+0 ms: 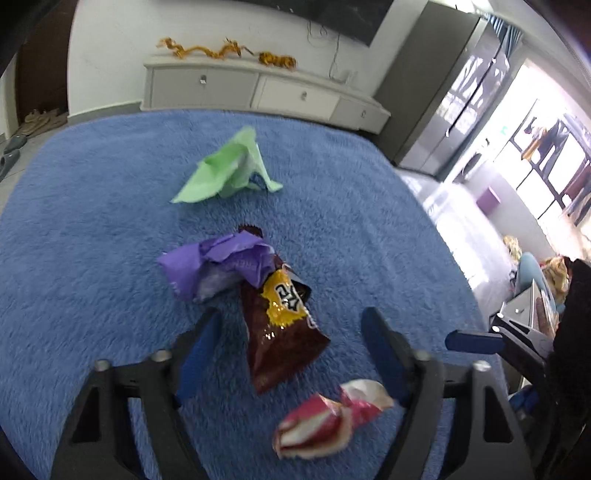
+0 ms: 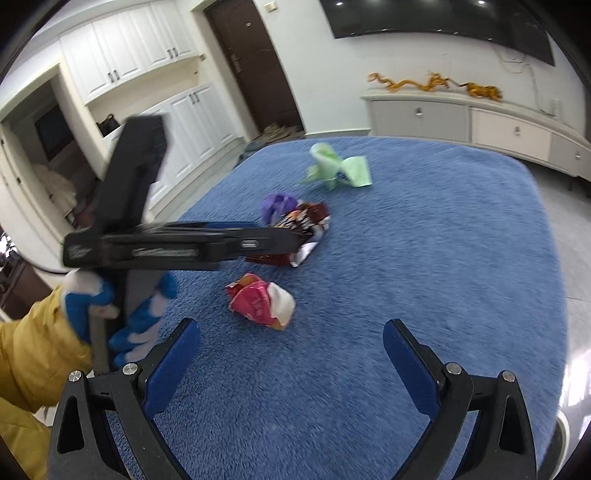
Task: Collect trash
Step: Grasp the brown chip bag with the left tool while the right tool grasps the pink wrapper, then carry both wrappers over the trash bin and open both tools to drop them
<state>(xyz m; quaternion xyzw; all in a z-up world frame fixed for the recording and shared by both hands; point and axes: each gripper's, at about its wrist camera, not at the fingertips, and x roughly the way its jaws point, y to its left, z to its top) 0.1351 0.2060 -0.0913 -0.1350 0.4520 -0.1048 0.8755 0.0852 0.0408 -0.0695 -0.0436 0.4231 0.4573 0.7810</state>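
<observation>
Where the blue shaggy rug (image 1: 92, 229) covers the surface, four pieces of trash lie well apart from its edges. Behind it stands a long pale sideboard (image 1: 258, 92) with golden dragon figures (image 1: 207, 50) on top, under a dark wall screen (image 2: 436, 22); a brown door (image 2: 255, 62) and white cupboards (image 2: 122, 55) fill the other side. A crumpled green wrapper (image 1: 225, 170) sits farthest back. Nearer, a purple wrapper (image 1: 214, 266) overlaps a brown snack bag (image 1: 280, 332) with yellow print; its lettering is unreadable. A red-and-white wrapper (image 1: 328, 421) lies closest. Left tongs (image 1: 291, 332) hover released, straddling the brown bag without pressing it. Right tongs (image 2: 291, 347) are released, empty.
</observation>
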